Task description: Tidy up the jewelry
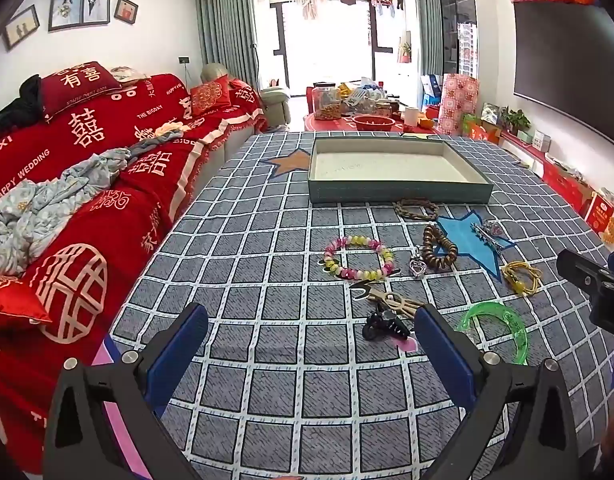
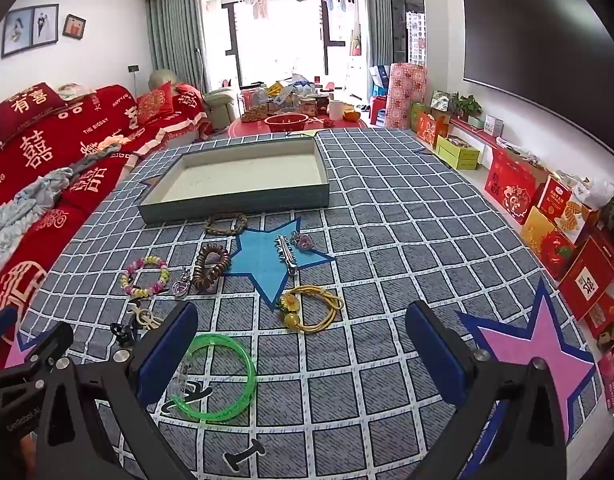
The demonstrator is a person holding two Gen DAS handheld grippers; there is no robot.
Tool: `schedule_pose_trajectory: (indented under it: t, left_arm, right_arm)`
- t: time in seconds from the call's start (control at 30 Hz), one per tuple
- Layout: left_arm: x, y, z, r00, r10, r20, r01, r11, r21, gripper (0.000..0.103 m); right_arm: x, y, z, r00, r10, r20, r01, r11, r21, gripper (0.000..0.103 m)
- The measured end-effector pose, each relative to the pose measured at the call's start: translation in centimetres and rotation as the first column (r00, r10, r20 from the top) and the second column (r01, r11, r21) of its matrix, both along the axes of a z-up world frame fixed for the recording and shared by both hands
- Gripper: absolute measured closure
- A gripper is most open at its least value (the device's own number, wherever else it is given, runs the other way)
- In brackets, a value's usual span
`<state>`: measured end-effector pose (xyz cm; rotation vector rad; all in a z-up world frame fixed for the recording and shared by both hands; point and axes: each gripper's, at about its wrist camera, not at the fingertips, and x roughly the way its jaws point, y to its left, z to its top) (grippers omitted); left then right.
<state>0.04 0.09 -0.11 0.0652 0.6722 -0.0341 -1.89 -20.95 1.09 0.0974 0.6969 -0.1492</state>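
An empty grey-green box [image 1: 395, 192] [image 2: 235, 200] lies on the checked cloth. In front of it lie a pastel bead bracelet [image 1: 359, 258] [image 2: 145, 276], a brown bead bracelet [image 1: 439, 248] [image 2: 211, 266], a braided bracelet [image 1: 417, 209] [image 2: 226, 224], a heart pendant [image 1: 417, 266] [image 2: 181, 286], a silver hair clip [image 1: 485, 236] [image 2: 287, 254], a yellow cord bracelet [image 1: 521, 276] [image 2: 313, 308], a green bangle [image 1: 503, 330] [image 2: 219, 376] and a black claw clip [image 1: 383, 324] [image 2: 123, 332]. My left gripper [image 1: 311, 344] is open and empty, just short of the claw clip. My right gripper [image 2: 303, 344] is open and empty beside the green bangle.
A red-covered sofa [image 1: 87, 168] runs along the left of the table. A red table with jars and a bowl [image 1: 371, 120] stands behind. Red gift boxes [image 2: 555, 232] line the right wall under a TV [image 2: 539, 64].
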Motion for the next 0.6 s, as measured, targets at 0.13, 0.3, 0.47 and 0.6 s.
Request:
schedule_pose_trajectory:
  t: [0.13,0.3,0.47,0.6]
  left_arm:
    - [0.4,0.8,0.0,1.0,0.008,-0.02,-0.009,1.0,-0.03,0.0]
    - [0.1,0.6,-0.2,1.0,0.006,-0.023,-0.007,1.0,-0.007,0.0]
    - [-0.2,0.4,-0.2,1.0,0.013,-0.015,-0.013,1.0,-0.003,0.0]
    - [-0.2,0.5,-0.1,1.0,0.013,-0.016,-0.013,1.0,-0.005,0.0]
  right_arm:
    - [-0.1,0.0,0.0,1.0,0.0,-0.005,0.0,1.0,0.008,0.0]
    - [0.0,-0.1,0.1,1.0,0.003,-0.004,-0.003,1.0,0.014,0.0]
    - [-0.7,-1.1,0.4,1.0,0.003,0.01,-0.003,1.0,0.011,0.0]
    - [-0.6,-0.4,0.2,1.0,-0.011,0.005,0.011,1.0,0.009,0.0]
